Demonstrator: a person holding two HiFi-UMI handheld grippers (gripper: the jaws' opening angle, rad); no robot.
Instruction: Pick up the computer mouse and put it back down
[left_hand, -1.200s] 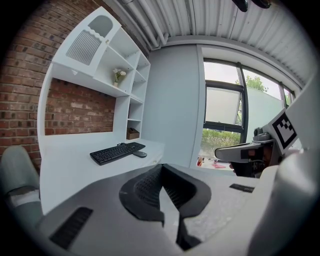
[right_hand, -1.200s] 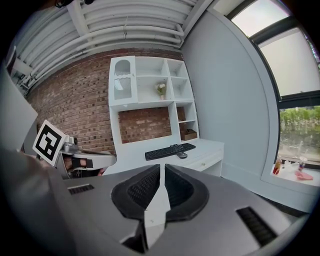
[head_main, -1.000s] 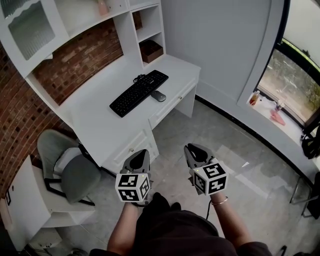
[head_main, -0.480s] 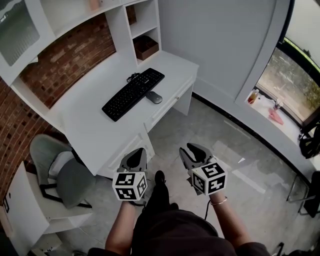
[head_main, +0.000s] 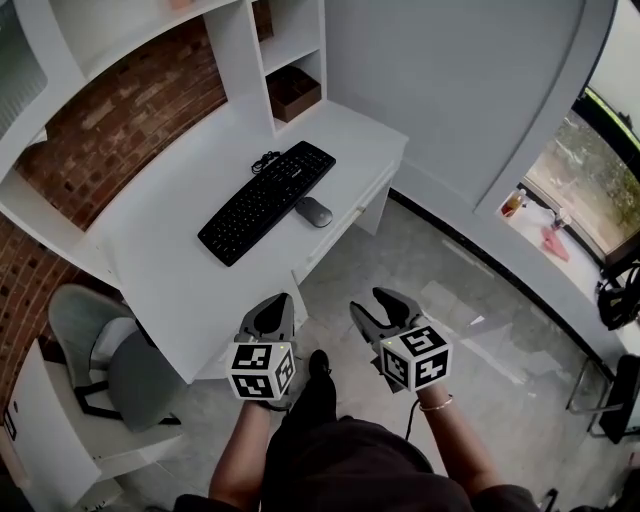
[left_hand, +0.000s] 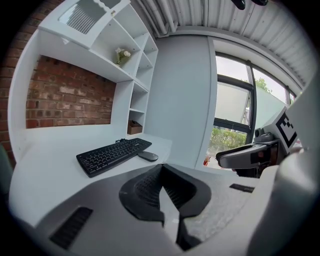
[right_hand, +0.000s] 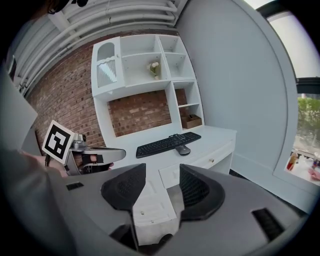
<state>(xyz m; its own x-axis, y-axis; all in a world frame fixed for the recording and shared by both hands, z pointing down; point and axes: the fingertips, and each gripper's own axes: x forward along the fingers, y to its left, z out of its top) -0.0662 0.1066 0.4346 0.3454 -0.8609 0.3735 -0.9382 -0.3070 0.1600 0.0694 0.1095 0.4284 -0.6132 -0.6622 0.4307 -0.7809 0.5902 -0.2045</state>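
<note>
On the white surface (head_main: 180, 270) at the far left of the room, the computer mouse (head_main: 314, 211) lay flat between the black keyboard (head_main: 266, 187) and the surface's front edge. It sat just beside the keyboard's near long side, toward that side's right end; whether the two touched could not be told. Its long axis ran crosswise to the keyboard's length, with one end toward the keys and the other toward the front edge above the drawers. Which end was the front could not be made out from any view. Both tools were held over the grey floor, nearer than the surface and well apart from the mouse, and both pointed toward it. The left tool (head_main: 272, 310) had its jaws closed together with nothing between them, and in the left gripper view the mouse (left_hand: 148, 156) and keyboard (left_hand: 112, 155) showed beyond its tips. The right tool (head_main: 375, 305) had its jaws moderately apart, having just been opening, and they held nothing. Through their gap the right gripper view showed only the white drawer fronts, with the mouse (right_hand: 182, 149) and keyboard (right_hand: 167, 143) farther off on top. A grey chair (head_main: 120, 350) stood at the near left, beside the surface. A brown box (head_main: 295, 95) sat in a low cubby of the white shelving at the far end, against a brick wall (head_main: 140, 120).
</note>
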